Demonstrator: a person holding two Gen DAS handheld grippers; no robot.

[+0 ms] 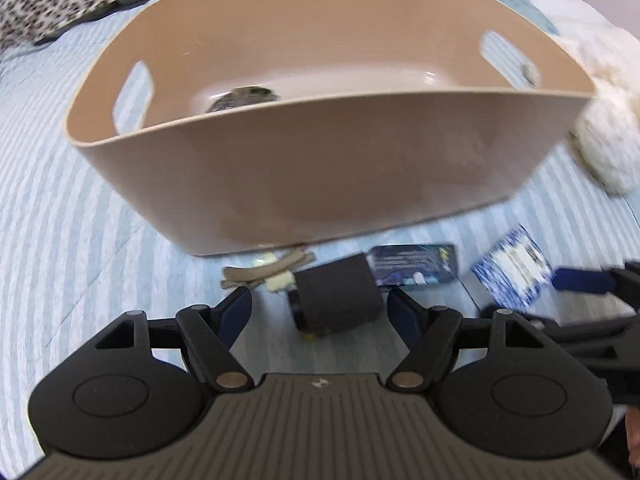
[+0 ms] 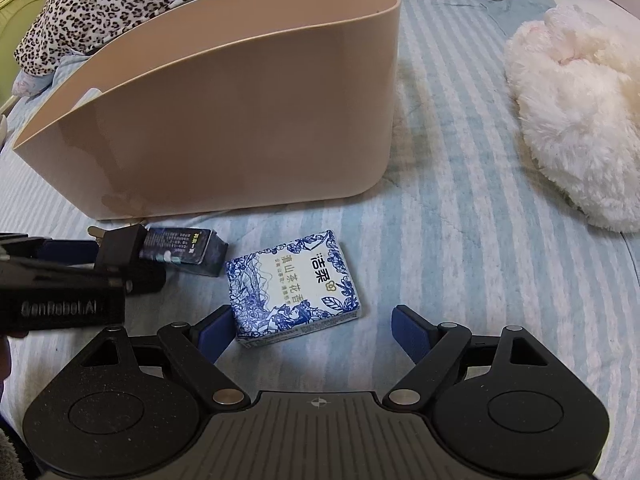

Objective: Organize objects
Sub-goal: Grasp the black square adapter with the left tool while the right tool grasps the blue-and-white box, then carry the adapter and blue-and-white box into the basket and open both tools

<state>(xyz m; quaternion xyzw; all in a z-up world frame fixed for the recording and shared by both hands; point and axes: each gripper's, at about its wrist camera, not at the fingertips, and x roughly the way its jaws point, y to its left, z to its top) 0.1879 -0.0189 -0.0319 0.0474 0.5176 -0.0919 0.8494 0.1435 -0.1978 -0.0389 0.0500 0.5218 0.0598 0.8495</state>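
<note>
Left gripper (image 1: 320, 304) wide open, black charger block (image 1: 338, 300) between its fingers, not clamped. Right gripper (image 2: 312, 320) wide open, holding nothing; blue-white tissue pack (image 2: 294, 286) just ahead, nearer its left finger. Everything lies on a striped bed quilt (image 2: 460, 200). Tan basket (image 1: 320, 160) sits right behind the items; dark box (image 2: 180, 246) beside the charger, hair clip (image 1: 264, 270) against the basket's base, white plush (image 2: 576, 120) off right.

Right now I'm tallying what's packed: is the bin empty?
Not empty. The tan bin holds one dark item on its floor; what it is, cannot tell.
</note>
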